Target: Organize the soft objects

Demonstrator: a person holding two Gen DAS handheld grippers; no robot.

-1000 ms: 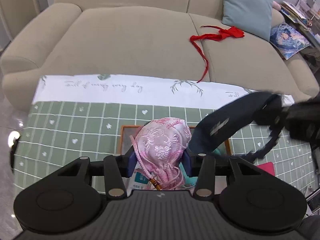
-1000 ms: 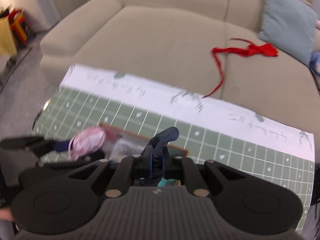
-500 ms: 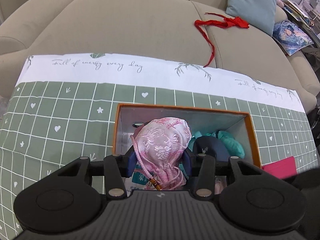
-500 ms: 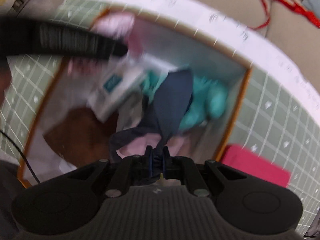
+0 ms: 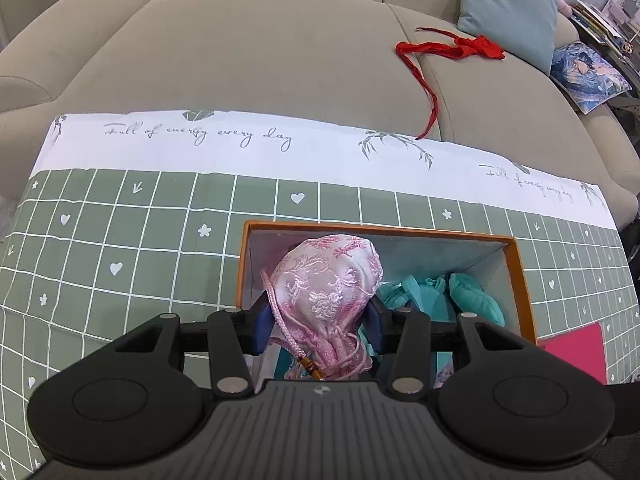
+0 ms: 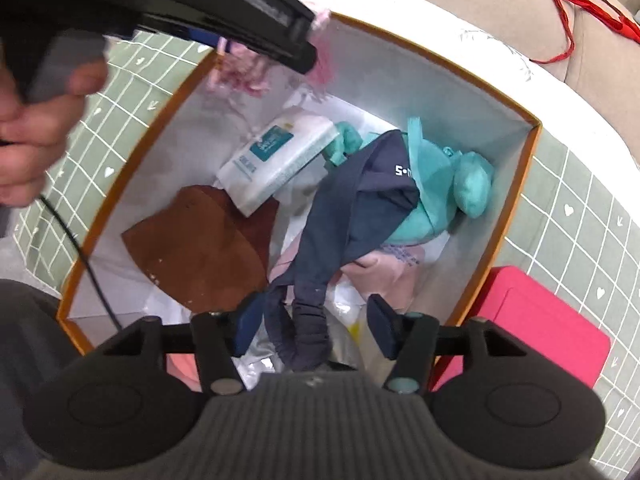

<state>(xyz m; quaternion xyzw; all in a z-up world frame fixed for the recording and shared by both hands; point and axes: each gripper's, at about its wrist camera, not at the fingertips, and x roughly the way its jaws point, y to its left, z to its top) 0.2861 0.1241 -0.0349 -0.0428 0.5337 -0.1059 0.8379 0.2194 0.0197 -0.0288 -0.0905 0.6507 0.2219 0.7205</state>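
Pink brocade pouch (image 5: 326, 284): pinched between the left gripper (image 5: 318, 322) pads, above the orange-rimmed box (image 5: 520, 276).
Navy cloth (image 6: 352, 216): draped over the teal plush (image 6: 440, 184) inside the box.
Right gripper (image 6: 310, 330): jaws just opened, cloth's gathered end lying loose between them.

Support surface: table under a green grid-pattern cloth (image 5: 120, 240) printed with white hearts and stars, with a white script-lettered border along the edge farthest from the left gripper. Lying directly on the cloth: an orange-rimmed open box (image 5: 522, 280), straight ahead of and below both tools, and a flat pink rectangular item (image 6: 536, 320), just beside the box's outer wall to the right of the right gripper's fingers.
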